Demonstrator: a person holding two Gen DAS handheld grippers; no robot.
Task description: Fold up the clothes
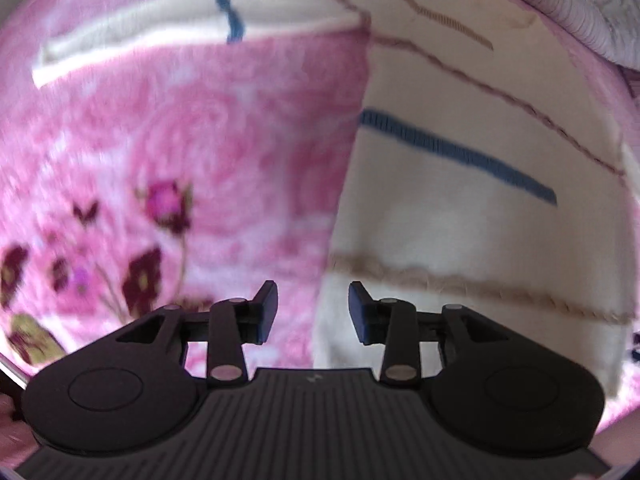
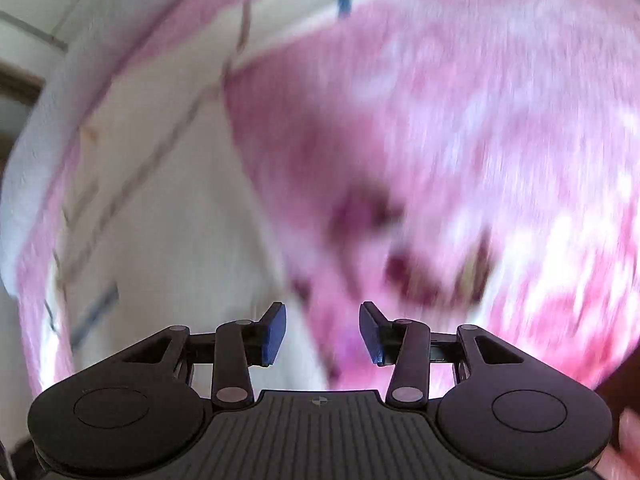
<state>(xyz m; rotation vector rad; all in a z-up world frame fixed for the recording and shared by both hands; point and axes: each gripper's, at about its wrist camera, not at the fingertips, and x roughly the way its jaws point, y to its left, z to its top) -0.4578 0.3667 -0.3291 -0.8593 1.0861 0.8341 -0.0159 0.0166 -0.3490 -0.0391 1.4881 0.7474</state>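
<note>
Both the left tool and right tool gape empty above the cream garment, apparently without touching it.

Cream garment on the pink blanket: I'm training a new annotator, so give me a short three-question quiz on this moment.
1. True or false: the left gripper is clamped on the cream garment.
2. The garment lies on: A) a wooden table B) a pink floral blanket C) a tiled floor.
3. What colour are the garment's short bold stripes?

Key: 1 false, both it and the right gripper are open and empty; 2 B; 3 blue.
</note>
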